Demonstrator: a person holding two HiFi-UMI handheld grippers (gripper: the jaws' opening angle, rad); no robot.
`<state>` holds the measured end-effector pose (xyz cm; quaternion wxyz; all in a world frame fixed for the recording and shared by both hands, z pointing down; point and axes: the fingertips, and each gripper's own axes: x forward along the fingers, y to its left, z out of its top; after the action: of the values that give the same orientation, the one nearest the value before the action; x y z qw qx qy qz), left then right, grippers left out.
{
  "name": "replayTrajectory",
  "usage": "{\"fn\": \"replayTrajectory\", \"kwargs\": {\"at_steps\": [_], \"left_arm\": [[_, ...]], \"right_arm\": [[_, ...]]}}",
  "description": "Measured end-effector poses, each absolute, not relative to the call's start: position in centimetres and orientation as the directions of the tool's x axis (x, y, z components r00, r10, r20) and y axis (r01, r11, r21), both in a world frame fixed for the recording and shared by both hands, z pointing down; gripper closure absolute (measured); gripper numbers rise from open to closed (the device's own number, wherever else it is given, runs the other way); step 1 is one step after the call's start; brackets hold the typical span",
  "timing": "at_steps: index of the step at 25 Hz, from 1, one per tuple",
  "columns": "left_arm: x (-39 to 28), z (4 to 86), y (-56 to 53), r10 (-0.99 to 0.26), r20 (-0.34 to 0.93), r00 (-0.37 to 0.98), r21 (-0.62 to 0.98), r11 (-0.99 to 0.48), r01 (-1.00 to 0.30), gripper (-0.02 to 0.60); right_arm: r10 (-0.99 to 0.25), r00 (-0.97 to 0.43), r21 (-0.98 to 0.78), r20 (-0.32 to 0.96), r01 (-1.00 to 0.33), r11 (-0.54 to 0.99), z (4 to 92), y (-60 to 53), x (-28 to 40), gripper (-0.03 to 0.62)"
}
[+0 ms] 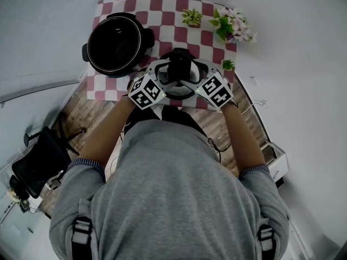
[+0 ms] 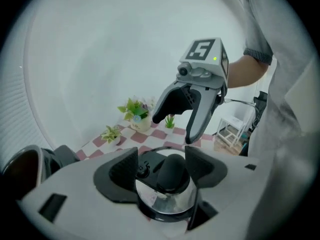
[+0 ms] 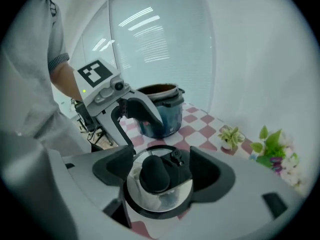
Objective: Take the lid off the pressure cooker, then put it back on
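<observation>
Red-and-white checked cloth (image 1: 209,39) covers the worktop. Head view: black round pressure cooker pot (image 1: 116,45) stands uncovered at the cloth's far left. The round steel lid with black rim and black knobbed handle (image 1: 179,69) is to the right of the pot and apart from it, over the cloth's near edge. It is held between the left gripper (image 1: 161,75) and right gripper (image 1: 199,73), which meet it from opposite sides. A small green succulent in a pot (image 1: 192,17) and a flowering pot plant (image 1: 230,26) sit at the far right of the cloth. Left gripper view: left gripper (image 2: 161,166) has its jaws spread wide, pads set against either side of the lid (image 2: 167,196) at its black handle, with the knob standing up between them. The right gripper (image 2: 172,129) faces it, jaws angled down toward the lid's far side. The pot (image 2: 30,164) shows at the frame's left edge. Right gripper view: right gripper (image 3: 161,165) likewise has wide jaws closed on the handle of the lid (image 3: 165,196), steel dome below, checked cloth under the rim. The left gripper (image 3: 145,134) is opposite, with the pot (image 3: 160,109) behind it.
</observation>
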<state>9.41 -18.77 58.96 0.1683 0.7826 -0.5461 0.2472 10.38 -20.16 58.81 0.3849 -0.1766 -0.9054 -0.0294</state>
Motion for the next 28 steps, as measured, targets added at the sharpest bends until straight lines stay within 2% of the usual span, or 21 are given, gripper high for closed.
{"fn": "replayTrajectory", "kwargs": {"at_steps": [8, 16, 28], "left_arm": [[8.1, 49.4, -17.8, -0.923, 0.314, 0.220, 0.046, -0.217, -0.975, 0.264], [7.4, 42.0, -16.5, -0.983, 0.114, 0.143, 0.085, -0.134, -0.987, 0.264], [7.0, 37.7, -16.2, -0.995, -0.001, 0.099, 0.011, -0.099, -0.995, 0.265]], "right_arm": [[0.247, -0.844, -0.107, 0.476, 0.223, 0.969, 49.9, -21.5, 10.8, 0.238], [0.195, -0.947, -0.040, 0.256, 0.191, 0.981, 43.0, -20.9, 11.5, 0.247], [0.159, -0.975, 0.045, 0.155, 0.167, 0.985, 39.2, -20.5, 12.4, 0.253]]}}
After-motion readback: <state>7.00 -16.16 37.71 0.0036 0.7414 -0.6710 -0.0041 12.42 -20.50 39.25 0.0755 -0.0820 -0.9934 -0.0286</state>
